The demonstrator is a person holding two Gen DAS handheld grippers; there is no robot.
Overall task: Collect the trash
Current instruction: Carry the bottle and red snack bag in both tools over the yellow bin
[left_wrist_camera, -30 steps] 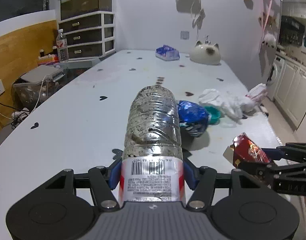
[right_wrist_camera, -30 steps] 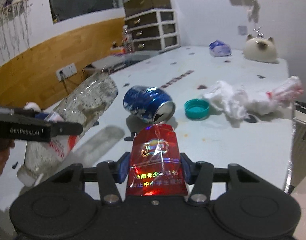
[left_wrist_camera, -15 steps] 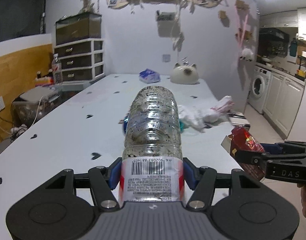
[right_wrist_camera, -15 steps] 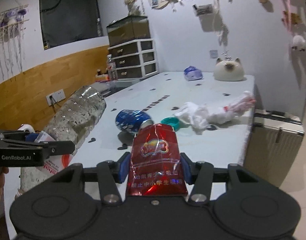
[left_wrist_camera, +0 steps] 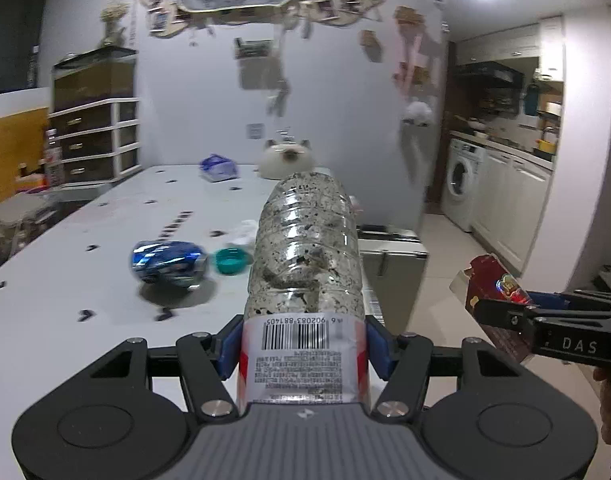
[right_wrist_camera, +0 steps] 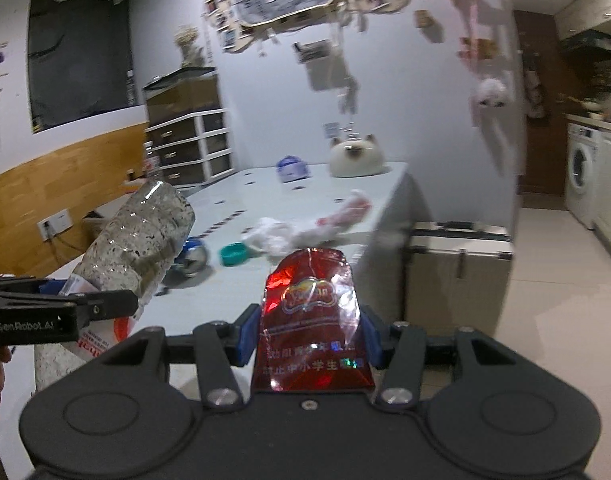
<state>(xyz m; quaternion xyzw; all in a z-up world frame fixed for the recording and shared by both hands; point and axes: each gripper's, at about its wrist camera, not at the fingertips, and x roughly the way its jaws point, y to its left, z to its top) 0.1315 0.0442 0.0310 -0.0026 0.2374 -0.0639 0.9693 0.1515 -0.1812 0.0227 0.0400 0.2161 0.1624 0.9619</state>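
Observation:
My left gripper (left_wrist_camera: 303, 344) is shut on a clear plastic bottle (left_wrist_camera: 305, 256) with dark specks and a barcode label, held in the air over the near end of the white table (left_wrist_camera: 65, 280). My right gripper (right_wrist_camera: 307, 334) is shut on a red foil snack wrapper (right_wrist_camera: 311, 312), held off the table's right side; it shows at the right of the left wrist view (left_wrist_camera: 493, 292). On the table lie a crushed blue can (left_wrist_camera: 167, 260), a teal bottle cap (left_wrist_camera: 229, 261) and crumpled white tissue (right_wrist_camera: 305, 232).
A metal case (right_wrist_camera: 457, 264) stands on the floor beside the table. A cat-shaped ornament (left_wrist_camera: 287, 158) and a blue packet (left_wrist_camera: 219, 168) sit at the table's far end. A drawer unit (left_wrist_camera: 93, 136) is at back left, a washing machine (left_wrist_camera: 463, 180) at right.
Both grippers have lifted and drawn back from the table with the bottle and the wrapper still held. The can, cap and tissue now lie farther away and to the left.

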